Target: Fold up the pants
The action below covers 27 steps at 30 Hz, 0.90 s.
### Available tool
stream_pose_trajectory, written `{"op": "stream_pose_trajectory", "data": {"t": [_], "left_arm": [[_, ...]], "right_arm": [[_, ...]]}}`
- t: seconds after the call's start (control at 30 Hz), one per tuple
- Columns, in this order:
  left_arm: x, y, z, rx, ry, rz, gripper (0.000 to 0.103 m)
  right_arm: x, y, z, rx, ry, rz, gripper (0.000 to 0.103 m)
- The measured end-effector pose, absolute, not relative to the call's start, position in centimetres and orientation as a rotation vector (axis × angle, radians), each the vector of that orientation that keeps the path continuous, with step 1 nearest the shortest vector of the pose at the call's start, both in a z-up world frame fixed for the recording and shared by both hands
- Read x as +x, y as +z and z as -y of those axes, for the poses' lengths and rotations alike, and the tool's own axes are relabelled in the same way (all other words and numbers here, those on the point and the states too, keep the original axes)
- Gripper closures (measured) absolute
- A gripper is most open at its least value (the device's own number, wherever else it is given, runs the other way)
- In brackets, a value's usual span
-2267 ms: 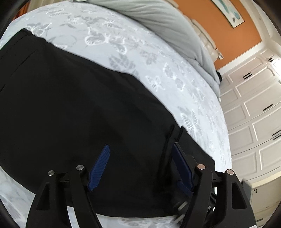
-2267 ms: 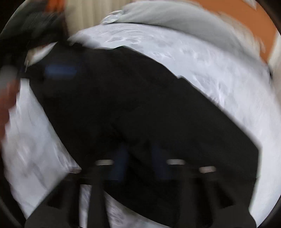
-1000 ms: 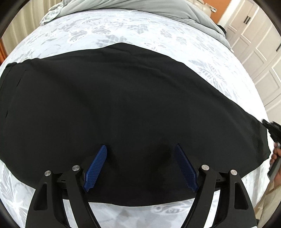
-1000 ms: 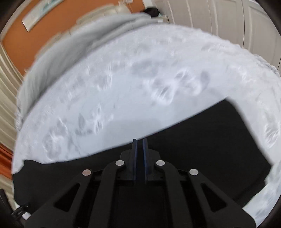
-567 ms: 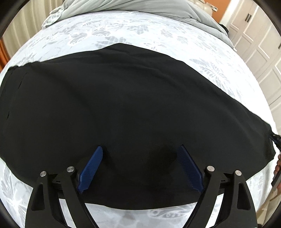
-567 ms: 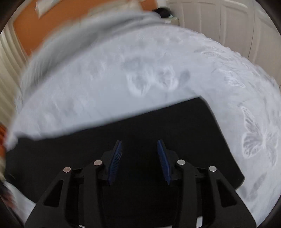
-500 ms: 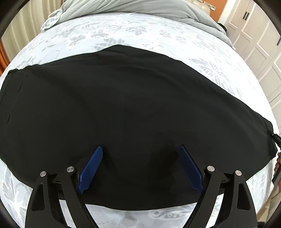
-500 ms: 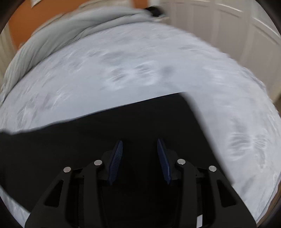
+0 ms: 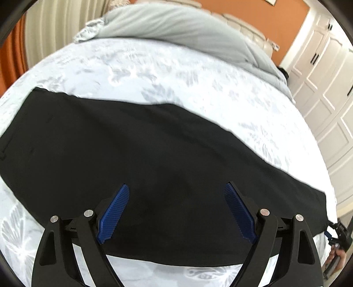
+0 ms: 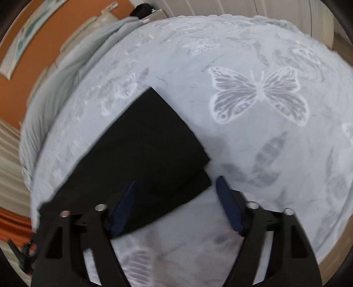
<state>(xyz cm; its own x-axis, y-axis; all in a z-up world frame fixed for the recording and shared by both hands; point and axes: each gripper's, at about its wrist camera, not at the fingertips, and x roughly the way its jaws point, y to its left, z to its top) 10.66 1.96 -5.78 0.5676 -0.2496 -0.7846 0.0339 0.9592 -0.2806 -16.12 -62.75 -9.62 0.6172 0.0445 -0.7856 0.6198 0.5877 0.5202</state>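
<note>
A: What is seen ahead of the left gripper [image 9: 176, 207]?

B: Black pants [image 9: 154, 167] are seen spread flat on a white bedspread [image 9: 198, 84] printed with grey butterflies. The fabric is stretched from far left to far right across the view, and its near edge is crossed by the gripper's two blue pads [image 9: 113, 214], which are held wide apart with nothing between them but the cloth lying below.

A: Is the cloth touched by those pads?

B: That cannot be told for sure; the pads are seen over the fabric, but contact is not shown clearly.

A: And the right gripper [image 10: 176, 203]?

B: Its fingers are also spread apart, and nothing is pinched. The leg end of the pants [image 10: 150, 150] is seen just ahead and to its left, with two layers stacked, the upper one set slightly back from the lower. The lower layer's corner is found between the two pads, nearer the left one. Bare bedspread [image 10: 275, 154] lies under the right pad, and a large butterfly print [image 10: 259, 93] is seen farther ahead to the right.

A: What else is in view?

B: A grey blanket [image 9: 187, 26] is bunched at the far side of the bed, beyond the left gripper. An orange wall [image 9: 253, 15] and white panelled doors [image 9: 326, 72] are seen behind it and to the right.
</note>
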Motion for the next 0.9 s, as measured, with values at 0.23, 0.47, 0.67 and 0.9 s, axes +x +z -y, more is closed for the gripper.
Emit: {"op": "stream_pose_trajectory", "data": {"t": [0.23,0.47,0.67,0.9], "left_arm": [[11.2,-3.9,-6.8,-0.383,-0.105,-0.928,0.017],[9.9,-2.3,-13.8,-0.515,-0.025,-0.891,0.017],[9.5,-2.8,-18.6,-0.531,0.026,-0.907,0.017],[8.6,-4.5,-25.5,-0.592,0.088,-0.942,0.017]], "right_arm": [[-12.2,-4.7,58.7,0.952,-0.226,-0.684,0.093],[-2.5,1.8,42.4,0.757,0.181,-0.645,0.093],[3.9,-3.0,22.0,0.401,0.486,-0.904,0.092],[3.6,-5.5,15.4,0.117,0.544,-1.001,0.062]]}}
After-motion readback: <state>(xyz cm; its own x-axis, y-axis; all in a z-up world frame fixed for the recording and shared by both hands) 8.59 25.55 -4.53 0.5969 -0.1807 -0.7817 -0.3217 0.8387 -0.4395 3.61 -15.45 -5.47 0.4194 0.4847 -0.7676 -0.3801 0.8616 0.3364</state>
